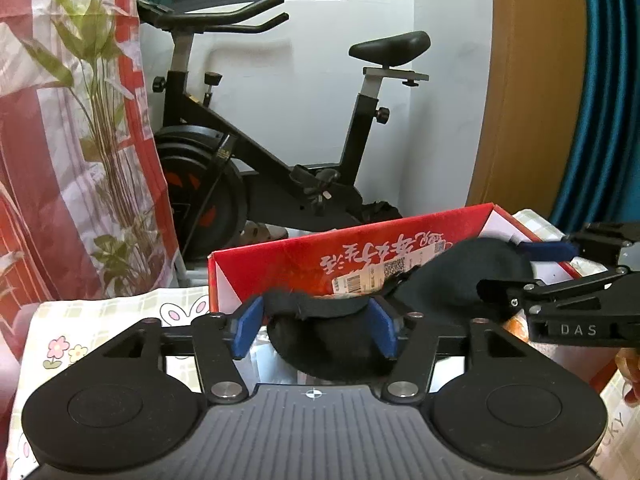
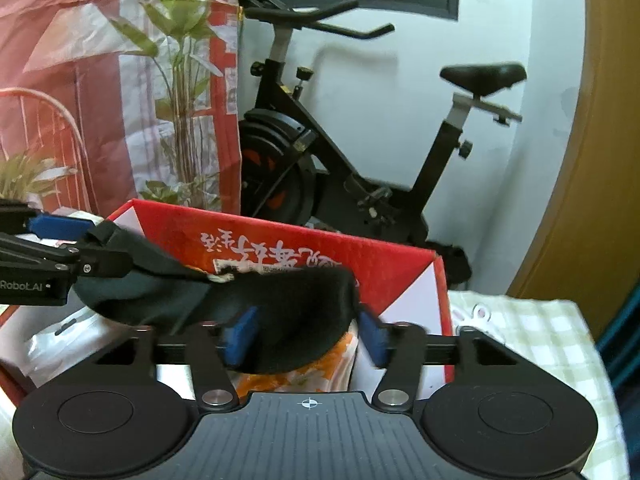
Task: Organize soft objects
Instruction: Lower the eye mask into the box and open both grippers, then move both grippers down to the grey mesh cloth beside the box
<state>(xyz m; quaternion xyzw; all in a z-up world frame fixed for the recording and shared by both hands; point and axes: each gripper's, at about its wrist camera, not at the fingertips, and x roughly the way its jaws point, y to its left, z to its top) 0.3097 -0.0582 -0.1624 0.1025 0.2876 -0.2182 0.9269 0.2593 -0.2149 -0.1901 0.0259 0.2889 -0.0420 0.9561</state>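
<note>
Black cloth (image 1: 332, 344), a soft dark garment, sags between the blue-padded fingers (image 1: 245, 330) of the left gripper (image 1: 314, 330), its frayed upper edge stretched from one pad to the other; these fingers stand fairly wide, and whether the pads press the fabric or only flank it I cannot tell. From there the cloth runs rightward over the open red box (image 1: 280, 268) to the right gripper (image 1: 532, 272), which reaches in from the right edge. In the right wrist view the other end of the same black cloth (image 2: 288, 320) droops between that gripper's blue fingers (image 2: 240, 338), also spread fairly wide, the fabric lying against the left pad and close to the right one; the right gripper (image 2: 306, 338) sits just above an orange-and-white bundle (image 2: 280, 380) inside the box. The left gripper (image 2: 84, 244) enters there from the left, at the cloth's far end. The box rests on a tabletop (image 2: 532, 340) covered in pale checked cloth, with an exercise bike (image 1: 256, 148) behind.
</note>
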